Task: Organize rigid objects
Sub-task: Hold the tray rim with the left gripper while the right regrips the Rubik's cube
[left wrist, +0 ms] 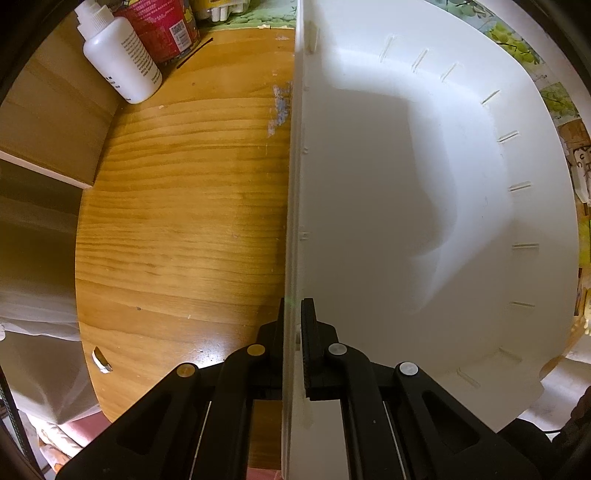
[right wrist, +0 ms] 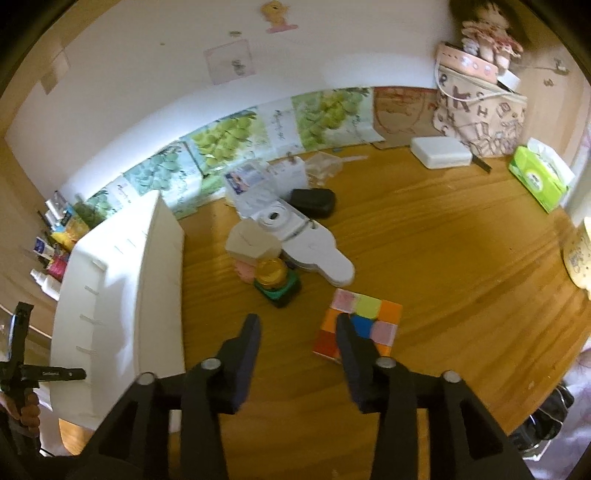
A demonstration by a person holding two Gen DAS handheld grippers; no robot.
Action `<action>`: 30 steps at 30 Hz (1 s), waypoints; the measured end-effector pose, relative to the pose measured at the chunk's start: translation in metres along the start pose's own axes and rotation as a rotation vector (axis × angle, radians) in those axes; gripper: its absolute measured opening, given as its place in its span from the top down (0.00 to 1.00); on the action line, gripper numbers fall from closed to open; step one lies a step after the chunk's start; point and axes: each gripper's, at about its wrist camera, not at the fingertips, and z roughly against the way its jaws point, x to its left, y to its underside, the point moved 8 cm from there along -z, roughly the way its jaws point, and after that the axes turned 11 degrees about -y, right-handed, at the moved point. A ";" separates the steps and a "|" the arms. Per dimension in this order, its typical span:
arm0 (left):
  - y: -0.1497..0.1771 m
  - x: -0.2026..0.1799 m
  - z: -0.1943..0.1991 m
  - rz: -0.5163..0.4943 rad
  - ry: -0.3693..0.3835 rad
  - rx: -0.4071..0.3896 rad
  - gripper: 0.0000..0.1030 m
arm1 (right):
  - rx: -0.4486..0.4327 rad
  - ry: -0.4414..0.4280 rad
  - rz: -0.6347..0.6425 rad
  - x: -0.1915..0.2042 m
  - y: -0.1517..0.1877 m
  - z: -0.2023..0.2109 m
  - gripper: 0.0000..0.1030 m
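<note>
My left gripper (left wrist: 295, 306) points straight down and is shut on the upright side wall of a white plastic bin (left wrist: 406, 184). The bin is empty inside and stands on the wooden table (left wrist: 184, 221). In the right wrist view the same bin (right wrist: 122, 295) sits at the left. My right gripper (right wrist: 297, 321) hangs open above the table with nothing between its fingers. A multicoloured puzzle cube (right wrist: 369, 317) lies just beyond its right fingertip. Farther off is a cluster: a yellow-lidded jar (right wrist: 271, 273), a translucent bottle (right wrist: 251, 243), a white camera (right wrist: 275, 218) and a black case (right wrist: 314, 201).
A white squeeze bottle (left wrist: 122, 62) and a red can (left wrist: 162, 29) stand at the table's far left corner. A white box (right wrist: 441, 151), a patterned bag (right wrist: 480, 114) and a green tissue pack (right wrist: 539, 177) line the back right. A hand (right wrist: 26, 410) holds the left tool.
</note>
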 end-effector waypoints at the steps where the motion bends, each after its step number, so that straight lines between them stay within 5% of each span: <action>1: 0.001 0.000 0.002 -0.003 -0.002 -0.006 0.96 | 0.007 0.015 -0.006 -0.004 0.000 0.000 0.43; 13: 0.005 0.000 0.006 0.006 -0.025 -0.020 0.96 | 0.113 0.061 -0.116 -0.038 0.009 -0.021 0.21; 30: 0.007 -0.003 0.007 0.010 -0.044 -0.019 0.96 | 0.246 -0.004 -0.360 -0.069 0.024 -0.060 0.21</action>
